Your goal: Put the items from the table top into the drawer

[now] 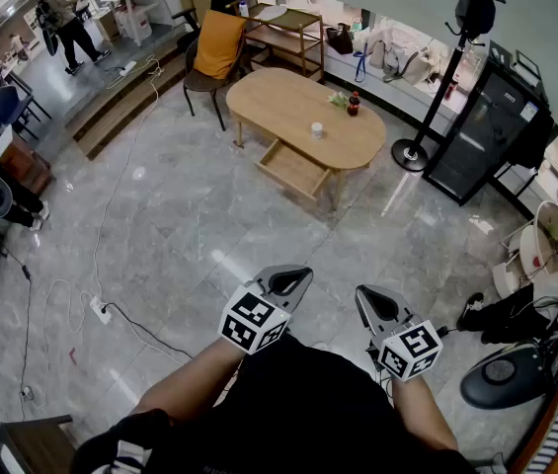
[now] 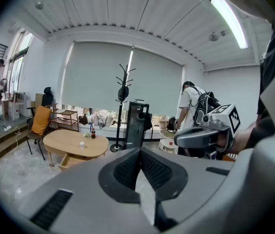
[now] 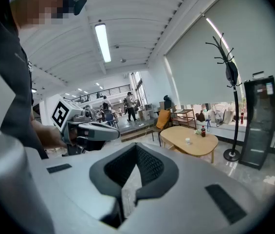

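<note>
Left gripper [image 1: 298, 276] and right gripper [image 1: 365, 294] were both pinched shut, holding nothing. Cup [image 1: 316, 129] sat by the table [image 1: 269, 92] edge, over the open drawer [image 1: 293, 169].

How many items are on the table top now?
3: a cup near the middle, a bottle by the far edge, and a green thing left of the bottle. Smaller ones may be hidden.
</note>
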